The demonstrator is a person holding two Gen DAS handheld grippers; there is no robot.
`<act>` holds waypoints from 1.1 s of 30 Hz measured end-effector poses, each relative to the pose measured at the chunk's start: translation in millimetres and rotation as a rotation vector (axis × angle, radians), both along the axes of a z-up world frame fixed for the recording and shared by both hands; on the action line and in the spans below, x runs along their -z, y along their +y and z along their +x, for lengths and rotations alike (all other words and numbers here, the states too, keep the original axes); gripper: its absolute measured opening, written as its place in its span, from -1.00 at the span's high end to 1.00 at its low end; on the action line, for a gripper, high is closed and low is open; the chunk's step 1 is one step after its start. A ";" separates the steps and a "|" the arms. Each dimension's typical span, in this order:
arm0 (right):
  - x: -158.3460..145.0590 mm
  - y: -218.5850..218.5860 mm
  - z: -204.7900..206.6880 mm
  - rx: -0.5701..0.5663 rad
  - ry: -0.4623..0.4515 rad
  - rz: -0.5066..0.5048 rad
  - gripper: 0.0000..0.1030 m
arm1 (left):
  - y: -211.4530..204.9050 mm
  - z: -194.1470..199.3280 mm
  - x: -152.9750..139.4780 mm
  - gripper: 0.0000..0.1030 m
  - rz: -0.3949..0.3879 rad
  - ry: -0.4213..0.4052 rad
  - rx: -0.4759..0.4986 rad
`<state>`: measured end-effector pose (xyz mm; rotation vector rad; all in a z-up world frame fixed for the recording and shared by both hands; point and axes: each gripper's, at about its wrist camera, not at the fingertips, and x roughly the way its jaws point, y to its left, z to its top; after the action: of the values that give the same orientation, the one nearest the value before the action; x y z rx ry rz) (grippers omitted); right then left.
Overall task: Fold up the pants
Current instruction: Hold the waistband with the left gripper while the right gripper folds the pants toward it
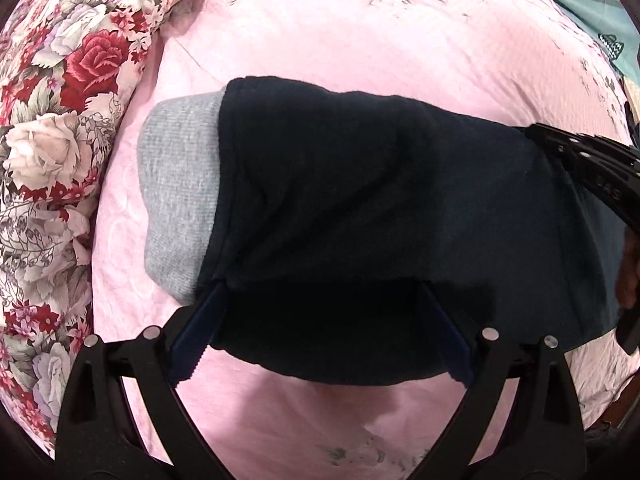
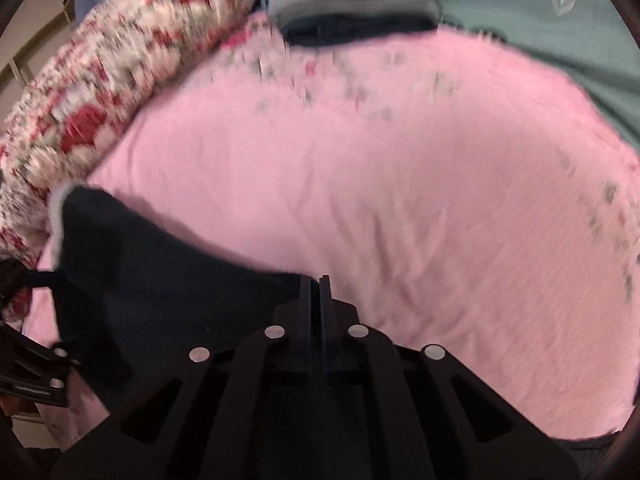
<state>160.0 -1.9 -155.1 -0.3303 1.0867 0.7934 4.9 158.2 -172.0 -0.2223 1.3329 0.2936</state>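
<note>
Floral quilt beside pants, seemingly touching.

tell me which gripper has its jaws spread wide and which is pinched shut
The left gripper stands spread wide, the dark pants lying between its fingers. The right gripper is pinched shut at the pants' edge.

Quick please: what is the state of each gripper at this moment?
Left gripper: open, jaws wide apart over the near edge of the dark navy fleece pants, not pinching them.
Right gripper: closed; whether it pinches the pants edge cannot be told.
</note>
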 end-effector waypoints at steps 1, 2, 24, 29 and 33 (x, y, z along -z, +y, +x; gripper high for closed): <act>2.8 -2.3 1.6 0.008 -0.018 0.008 0.74 | 0.3 0.0 -1.1 -0.87 -0.002 0.000 -0.003; 2.2 -6.1 5.6 0.017 -0.025 0.009 0.55 | 1.1 0.1 -2.5 -0.87 -0.007 0.001 -0.008; -20.6 -25.2 10.5 -0.045 0.066 0.040 0.97 | 4.1 -6.2 -7.0 -0.87 -0.028 -0.004 -0.018; -2.3 -10.9 -2.8 -0.056 -0.048 -0.043 0.66 | 7.5 -5.0 -3.3 -0.87 -0.025 0.012 -0.026; -28.1 -39.8 9.4 0.035 -0.013 0.039 0.18 | 14.0 -8.8 -27.7 -0.86 -0.064 -0.039 -0.059</act>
<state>169.4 -41.7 -127.1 -0.2825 1.0609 0.7791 -3.8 172.2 -144.2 -0.3205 1.3000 0.2953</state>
